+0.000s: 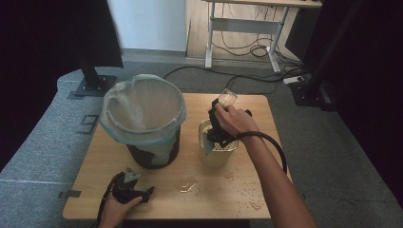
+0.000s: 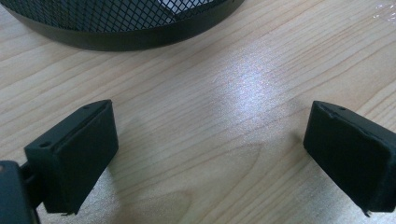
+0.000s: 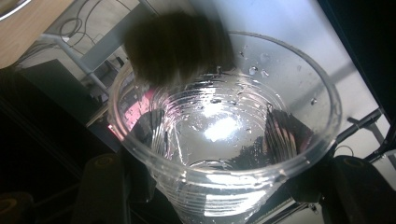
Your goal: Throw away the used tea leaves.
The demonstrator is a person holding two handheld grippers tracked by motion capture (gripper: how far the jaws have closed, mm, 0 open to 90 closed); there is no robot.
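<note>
The right hand-held gripper (image 1: 222,105) is closed on a clear plastic cup (image 1: 227,99), its jaws pressing the cup's lower wall from both sides. In the right gripper view the cup (image 3: 224,130) opens toward the camera, with droplets clinging inside its ribbed wall and a dark blurred lump (image 3: 180,46) at its far rim; what that lump is cannot be told. In the high view the cup is lifted off the worktop (image 1: 247,185) and tilted, just above the far rim of a pale perforated container (image 1: 218,149) that stands on the worktop. The person's right hand (image 1: 235,121) wraps the gripper body over that container, and the black cable (image 1: 273,145) loops from it beside the forearm.

Left of the perforated container, just beside it, stands a black mesh waste bin (image 1: 153,147) lined with a translucent bag (image 1: 142,111). On the near side of the container, wet spots and spilled drops (image 1: 190,186) lie on the wood.

The left hand-held gripper (image 1: 138,190) rests low at the near edge of the worktop, in front of the bin, held by the left hand (image 1: 116,209). Its jaws stand wide apart and hold nothing, with bare wood (image 2: 210,140) between them and the bin's mesh base (image 2: 126,23) just beyond.
</note>
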